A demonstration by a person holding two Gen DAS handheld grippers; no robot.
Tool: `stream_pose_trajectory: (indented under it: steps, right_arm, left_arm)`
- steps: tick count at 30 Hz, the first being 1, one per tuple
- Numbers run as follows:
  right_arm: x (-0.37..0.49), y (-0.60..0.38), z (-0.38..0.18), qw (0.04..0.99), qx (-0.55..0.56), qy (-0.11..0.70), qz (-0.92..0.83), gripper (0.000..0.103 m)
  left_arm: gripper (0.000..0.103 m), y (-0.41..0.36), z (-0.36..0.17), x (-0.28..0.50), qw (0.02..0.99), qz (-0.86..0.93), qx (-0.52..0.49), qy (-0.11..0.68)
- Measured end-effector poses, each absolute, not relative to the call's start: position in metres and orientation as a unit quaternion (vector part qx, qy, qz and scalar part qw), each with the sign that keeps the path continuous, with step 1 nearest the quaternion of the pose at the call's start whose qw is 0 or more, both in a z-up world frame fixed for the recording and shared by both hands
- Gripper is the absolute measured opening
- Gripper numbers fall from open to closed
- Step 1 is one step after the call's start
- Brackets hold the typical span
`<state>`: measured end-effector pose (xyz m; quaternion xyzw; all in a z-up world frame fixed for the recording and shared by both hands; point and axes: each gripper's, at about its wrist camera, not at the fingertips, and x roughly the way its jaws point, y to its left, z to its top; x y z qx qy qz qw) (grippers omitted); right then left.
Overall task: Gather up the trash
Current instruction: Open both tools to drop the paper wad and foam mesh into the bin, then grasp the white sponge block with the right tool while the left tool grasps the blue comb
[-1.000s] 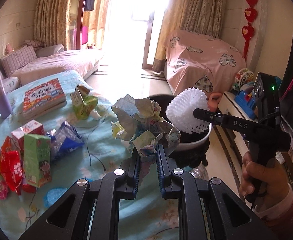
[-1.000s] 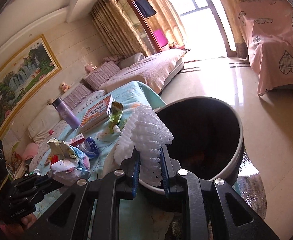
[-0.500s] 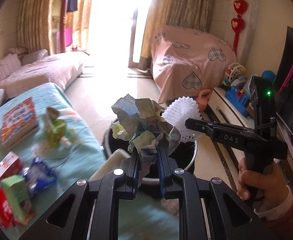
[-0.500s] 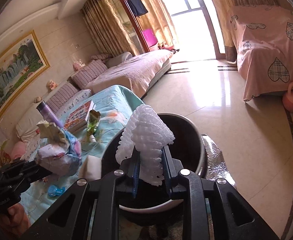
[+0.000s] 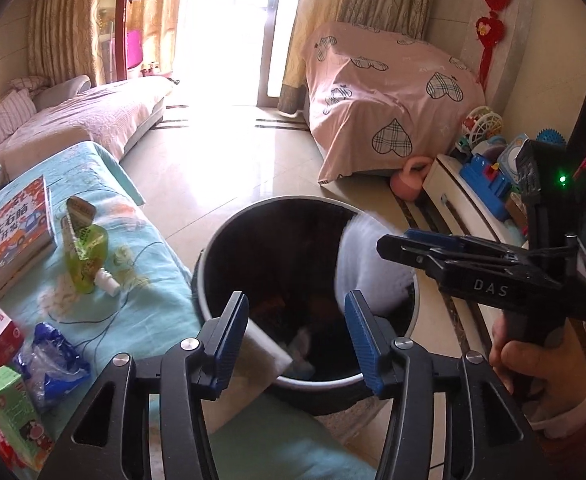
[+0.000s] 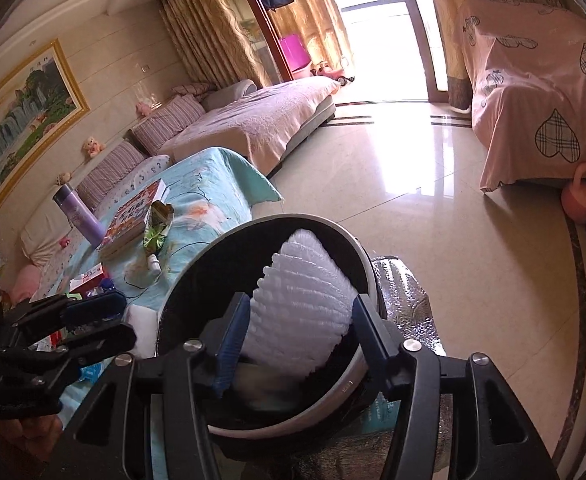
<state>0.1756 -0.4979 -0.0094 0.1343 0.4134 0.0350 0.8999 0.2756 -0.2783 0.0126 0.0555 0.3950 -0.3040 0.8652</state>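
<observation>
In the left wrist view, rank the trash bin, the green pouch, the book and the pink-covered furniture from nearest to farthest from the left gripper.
1. Trash bin, just ahead of the left gripper.
2. Green pouch, left, on the blue cloth.
3. Book, farther left.
4. Pink-covered furniture, across the floor.

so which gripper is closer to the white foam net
Right. The right gripper has the white foam net between its opening fingers above the bin; the left gripper is beside it, empty.
</observation>
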Motion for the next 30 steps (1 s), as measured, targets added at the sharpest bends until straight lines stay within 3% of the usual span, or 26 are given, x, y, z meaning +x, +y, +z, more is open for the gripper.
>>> stream_pose_trajectory:
  steps: [4,26,30]
  right_arm:
    - [0.174,-0.491,-0.008,0.901,0.14,0.408,0.044,0.069]
    - [0.136,-0.401,-0.012,0.898,0.166,0.397,0.092,0.081]
    - [0.135,-0.386,-0.015,0.897,0.162,0.4,0.096,0.088]
  left_arm:
    - [0.057,-0.261,0.018,0.264,0.873,-0.298,0.046,0.384]
    - [0.061,-0.131,0.005,0.17,0.88,-0.237,0.009,0.411]
    - [0.061,-0.113,0.002,0.161,0.881,-0.227,0.014,0.416]
